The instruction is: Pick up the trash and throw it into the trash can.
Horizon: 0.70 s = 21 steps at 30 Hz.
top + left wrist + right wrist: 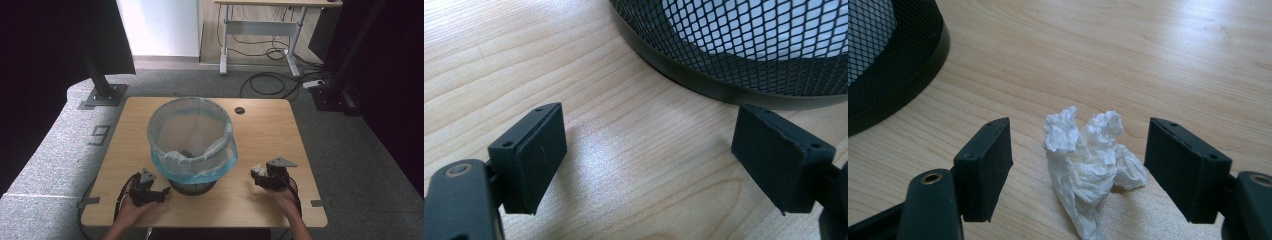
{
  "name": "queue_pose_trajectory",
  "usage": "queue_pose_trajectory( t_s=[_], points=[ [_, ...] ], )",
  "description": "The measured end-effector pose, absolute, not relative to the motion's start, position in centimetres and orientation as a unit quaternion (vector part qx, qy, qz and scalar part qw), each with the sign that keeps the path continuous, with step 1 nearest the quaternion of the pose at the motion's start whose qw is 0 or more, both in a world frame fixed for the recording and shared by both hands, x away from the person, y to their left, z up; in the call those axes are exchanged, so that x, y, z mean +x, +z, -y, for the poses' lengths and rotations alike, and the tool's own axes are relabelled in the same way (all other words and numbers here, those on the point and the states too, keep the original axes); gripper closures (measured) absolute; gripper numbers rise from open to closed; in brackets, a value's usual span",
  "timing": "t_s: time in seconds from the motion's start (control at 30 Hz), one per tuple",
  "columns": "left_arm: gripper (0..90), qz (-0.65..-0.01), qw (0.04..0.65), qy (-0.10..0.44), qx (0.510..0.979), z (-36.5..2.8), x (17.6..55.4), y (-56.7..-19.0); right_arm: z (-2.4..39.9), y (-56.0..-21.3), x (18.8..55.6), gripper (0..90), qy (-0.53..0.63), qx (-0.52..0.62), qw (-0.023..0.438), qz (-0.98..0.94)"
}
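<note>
Right gripper [1080,165] gapes around crumpled tissue [1088,165], pads untouching; high view blurs this.

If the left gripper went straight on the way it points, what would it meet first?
Probably the black mesh wastebasket, low at its base rim; bare wooden table lies between it and the open left gripper.

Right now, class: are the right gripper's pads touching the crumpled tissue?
Apart. The right gripper view shows the crumpled tissue lying on the table between the right gripper's open jaws, wood visible beside the left pad.

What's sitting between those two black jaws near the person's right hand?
A crumpled white tissue lies on the table between the right gripper's open jaws, seen in the right gripper view.
</note>
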<state>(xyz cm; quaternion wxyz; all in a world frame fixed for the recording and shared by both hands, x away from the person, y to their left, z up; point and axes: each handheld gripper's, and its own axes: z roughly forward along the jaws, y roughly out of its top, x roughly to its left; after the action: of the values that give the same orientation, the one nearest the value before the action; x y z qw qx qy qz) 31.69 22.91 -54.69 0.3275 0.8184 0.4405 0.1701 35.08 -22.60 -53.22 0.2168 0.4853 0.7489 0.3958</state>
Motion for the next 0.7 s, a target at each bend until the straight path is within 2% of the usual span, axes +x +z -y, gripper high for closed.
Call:
queue_pose_trajectory(
  t_s=[0.2, 0.23, 0.33, 0.5, 0.53, 0.57, 0.6, 0.63, 0.7],
  points=[
    [14.3, -0.440, 0.327, 0.170, 0.819, -22.9, 31.7, -54.7, 22.8, -53.9, 35.6, 30.2, 0.384, 0.493, 0.207, -0.753],
    [14.3, -0.440, 0.328, 0.170, 0.819, -22.9, 31.7, -54.7, 22.8, -54.2, 35.8, 34.6, 0.372, 0.492, 0.209, -0.759],
    [14.3, -0.440, 0.327, 0.170, 0.819, -22.9, 31.7, -54.7, 22.8, -54.6, 36.1, 39.4, 0.364, 0.492, 0.209, -0.763],
    [14.3, -0.440, 0.328, 0.170, 0.819, -22.9, 31.7, -54.7, 22.9, -54.8, 36.3, 55.4, 0.350, 0.493, 0.217, -0.767],
    [14.3, -0.440, 0.328, 0.170, 0.819, -22.9, 31.7, -54.7, 22.9, -54.8, 36.3, 55.4, 0.350, 0.493, 0.217, -0.767],
    [14.3, -0.440, 0.328, 0.170, 0.819, -22.9, 31.7, -54.7, 22.9, -54.8, 36.4, 65.3, 0.338, 0.493, 0.226, -0.769],
    [14.3, -0.440, 0.327, 0.170, 0.819, -22.9, 31.7, -54.7, 22.9, -54.8, 36.4, 65.3, 0.338, 0.493, 0.226, -0.769],
    [14.3, -0.440, 0.328, 0.170, 0.819, -22.9, 31.7, -54.7, 23.2, -54.7, 36.4, 71.6, 0.337, 0.494, 0.226, -0.769],
    [14.3, -0.440, 0.328, 0.170, 0.819, -22.9, 31.7, -54.7, 23.3, -54.6, 36.4, 75.2, 0.337, 0.494, 0.227, -0.769]
  ],
)
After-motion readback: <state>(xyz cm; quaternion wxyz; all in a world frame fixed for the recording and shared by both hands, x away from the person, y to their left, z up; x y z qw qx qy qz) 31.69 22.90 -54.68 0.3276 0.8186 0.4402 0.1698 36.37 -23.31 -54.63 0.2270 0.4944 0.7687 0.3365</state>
